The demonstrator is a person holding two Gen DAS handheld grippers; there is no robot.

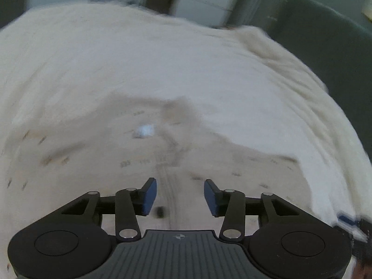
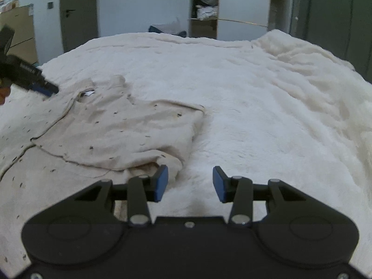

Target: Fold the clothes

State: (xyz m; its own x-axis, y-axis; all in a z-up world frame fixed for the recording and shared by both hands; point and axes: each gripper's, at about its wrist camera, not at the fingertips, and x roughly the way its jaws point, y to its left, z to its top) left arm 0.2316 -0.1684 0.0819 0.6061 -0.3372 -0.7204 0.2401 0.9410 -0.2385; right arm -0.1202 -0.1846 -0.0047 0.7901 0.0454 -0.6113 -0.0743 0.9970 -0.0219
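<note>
A beige shirt with small dark marks (image 2: 111,130) lies spread and partly folded on a white fluffy blanket (image 2: 267,107). Its collar with a white label (image 2: 88,92) points away. My right gripper (image 2: 190,183) is open and empty, low over the blanket just right of the shirt's near folded edge. My left gripper (image 1: 180,196) is open and empty, hovering over the shirt (image 1: 162,162) near the collar label (image 1: 145,130); that view is blurred. The left gripper also shows at the left edge of the right wrist view (image 2: 44,87), beside the collar.
The blanket covers a bed that fills both views. Behind it stand a grey door (image 2: 78,11), a white wardrobe with open shelves (image 2: 205,7) and a dark green panel (image 2: 334,23) at the right. Cardboard boxes (image 2: 18,30) stand at the far left.
</note>
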